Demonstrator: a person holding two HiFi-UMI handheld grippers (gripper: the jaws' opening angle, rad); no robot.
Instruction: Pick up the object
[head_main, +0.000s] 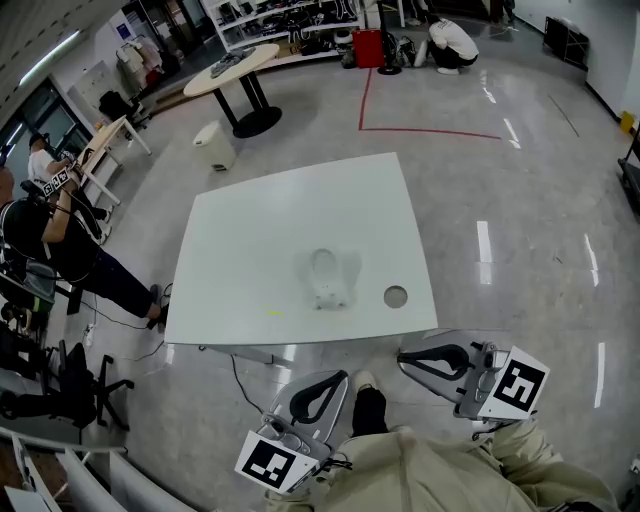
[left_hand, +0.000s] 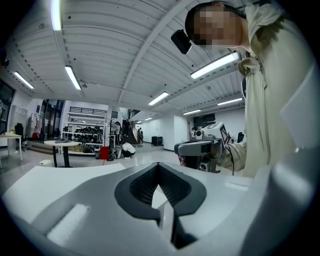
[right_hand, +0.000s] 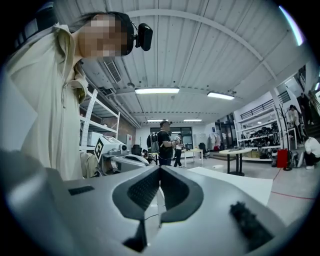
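A small pale white object (head_main: 328, 282) lies near the middle of the white table (head_main: 250, 230), toward its near edge. Both grippers hang below the table's near edge, well short of the object. My left gripper (head_main: 338, 378) is at the lower left with its jaws together and nothing between them. My right gripper (head_main: 406, 356) is at the lower right, also shut and empty. In the left gripper view the jaws of the left gripper (left_hand: 159, 166) meet at the tips, and the right gripper (left_hand: 201, 149) shows beyond. In the right gripper view the right gripper (right_hand: 160, 169) has its tips touching.
A round cable hole (head_main: 395, 296) sits in the table right of the object. A seated person (head_main: 60, 240) and an office chair (head_main: 70, 385) are at the left. A round table (head_main: 240, 65) and a white bin (head_main: 213, 145) stand behind. Red tape (head_main: 420, 130) marks the floor.
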